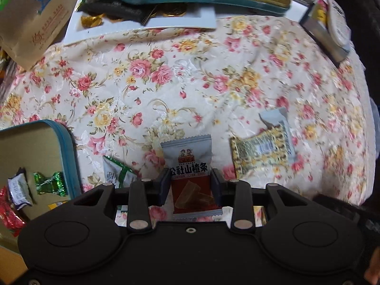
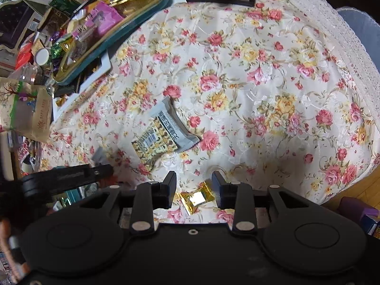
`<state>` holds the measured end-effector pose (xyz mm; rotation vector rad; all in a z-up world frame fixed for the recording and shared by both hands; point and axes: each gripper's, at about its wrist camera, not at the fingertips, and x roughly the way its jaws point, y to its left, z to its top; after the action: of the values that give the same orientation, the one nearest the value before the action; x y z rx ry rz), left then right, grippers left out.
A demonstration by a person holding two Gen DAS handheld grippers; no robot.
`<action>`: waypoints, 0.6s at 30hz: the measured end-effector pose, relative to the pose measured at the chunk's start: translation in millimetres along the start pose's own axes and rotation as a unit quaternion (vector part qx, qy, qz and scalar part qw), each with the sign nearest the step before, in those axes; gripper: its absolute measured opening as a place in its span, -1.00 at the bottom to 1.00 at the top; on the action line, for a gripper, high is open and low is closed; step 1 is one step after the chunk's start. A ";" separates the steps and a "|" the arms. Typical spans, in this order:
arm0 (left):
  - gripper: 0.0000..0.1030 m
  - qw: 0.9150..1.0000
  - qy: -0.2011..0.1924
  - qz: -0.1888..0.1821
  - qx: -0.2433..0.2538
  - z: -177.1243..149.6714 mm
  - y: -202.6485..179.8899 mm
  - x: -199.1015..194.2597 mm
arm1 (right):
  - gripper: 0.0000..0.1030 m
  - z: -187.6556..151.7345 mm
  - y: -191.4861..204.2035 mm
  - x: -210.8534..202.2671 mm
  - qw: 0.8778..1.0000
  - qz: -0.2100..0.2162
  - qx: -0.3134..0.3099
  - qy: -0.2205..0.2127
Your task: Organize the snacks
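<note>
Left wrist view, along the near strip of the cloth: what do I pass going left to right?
Open tin holding wrapped candies → green-and-white packet → grey hawthorn-strip packet between the left gripper fingers → yellow patterned packet.

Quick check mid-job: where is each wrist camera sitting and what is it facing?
Left wrist: on the left tongs, facing down at the floral tablecloth; its fingers flank a hawthorn snack packet, blue tin at left.
Right wrist: on the right tongs, facing down over a gold-wrapped candy; the left tongs' arm shows at left.
Shared: tablecloth, yellow patterned packet.
</note>
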<state>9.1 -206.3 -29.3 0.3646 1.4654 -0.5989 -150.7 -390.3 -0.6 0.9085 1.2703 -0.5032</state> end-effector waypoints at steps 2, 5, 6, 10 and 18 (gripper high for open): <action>-0.14 1.000 -0.002 -0.002 0.012 -5.2 -1.0 -8.0 | -0.30 -2.9 -0.3 9.9 1.000 -0.010 0.000 0.013; -0.14 1.000 -0.003 0.013 0.028 -17.6 -0.3 -17.3 | -0.30 -6.3 3.3 20.7 1.000 -0.015 0.000 0.027; -0.14 0.999 -0.006 0.021 0.033 -23.0 -0.3 -21.6 | -0.30 -6.3 6.1 22.6 1.000 -0.015 0.000 0.026; -0.14 0.999 -0.012 0.033 0.038 -32.3 8.2 -36.6 | -0.30 -0.5 20.1 26.4 1.000 -0.012 0.004 0.015; -0.14 0.999 -0.018 0.021 0.022 -33.4 26.1 -51.1 | -0.29 5.0 38.3 43.3 0.998 0.009 0.065 0.026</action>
<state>-2.9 -158.2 14.9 0.4164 1.4083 -0.6012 -107.2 -365.9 -30.3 1.0468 1.2866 -0.5563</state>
